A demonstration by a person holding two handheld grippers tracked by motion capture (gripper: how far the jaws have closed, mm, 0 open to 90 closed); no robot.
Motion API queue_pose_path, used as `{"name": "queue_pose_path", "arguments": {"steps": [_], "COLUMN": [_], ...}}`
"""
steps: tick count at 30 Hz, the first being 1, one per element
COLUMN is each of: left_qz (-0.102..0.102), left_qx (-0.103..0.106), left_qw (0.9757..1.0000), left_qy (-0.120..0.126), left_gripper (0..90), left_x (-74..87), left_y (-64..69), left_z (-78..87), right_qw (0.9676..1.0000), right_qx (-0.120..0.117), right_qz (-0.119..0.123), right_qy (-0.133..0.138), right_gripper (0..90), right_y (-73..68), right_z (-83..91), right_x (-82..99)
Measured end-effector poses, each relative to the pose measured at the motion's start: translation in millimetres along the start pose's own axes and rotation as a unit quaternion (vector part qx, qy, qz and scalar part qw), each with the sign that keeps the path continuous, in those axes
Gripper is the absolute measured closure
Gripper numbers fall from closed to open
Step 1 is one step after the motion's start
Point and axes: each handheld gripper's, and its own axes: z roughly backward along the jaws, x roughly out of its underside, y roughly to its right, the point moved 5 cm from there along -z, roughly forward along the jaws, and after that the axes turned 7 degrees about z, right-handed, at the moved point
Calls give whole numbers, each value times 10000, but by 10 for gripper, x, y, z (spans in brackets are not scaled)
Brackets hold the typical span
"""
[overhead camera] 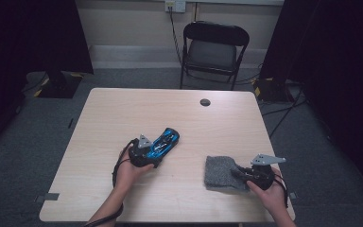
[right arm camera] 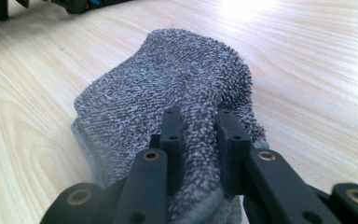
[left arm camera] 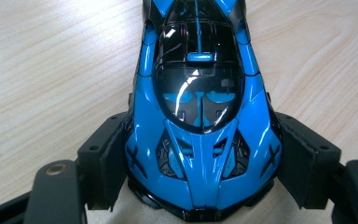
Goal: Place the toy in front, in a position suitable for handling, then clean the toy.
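High view, left to right: left gripper clamps a blue toy car at frame centre on the surface, jaws pressed on its flanks. Glossy hard shell, probably light and slippery; the sides are the sensible hold. Its long axis runs toward upper right. Right gripper pinches a grey cloth, lower right; soft, limp.

A glossy blue-and-black toy car, a speckled grey cloth, a pale woodgrain table.
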Motion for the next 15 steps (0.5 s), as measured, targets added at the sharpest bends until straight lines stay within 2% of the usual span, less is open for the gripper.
{"name": "queue_pose_path", "arguments": {"steps": [4, 5, 7, 15], "left_qz": [3, -44, 6, 0], "left_qx": [3, -24, 4, 1], "left_qw": [10000, 10000, 10000, 10000], "left_qy": [1, -4, 1, 1], "left_gripper": [260, 259, 259, 260], "left_x": [0, -2, 0, 0], "left_y": [0, -8, 0, 0], "left_z": [0, 2, -1, 0], "right_qw": [9999, 9999, 9999, 9999], "right_qx": [-63, -32, -31, -51], "right_qz": [-70, -50, -22, 12], "right_qy": [103, 95, 99, 132], "right_gripper": [755, 755, 754, 755], "right_y": [20, 31, 43, 47], "right_z": [25, 26, 16, -22], "right_x": [-39, -53, -78, -157]}}
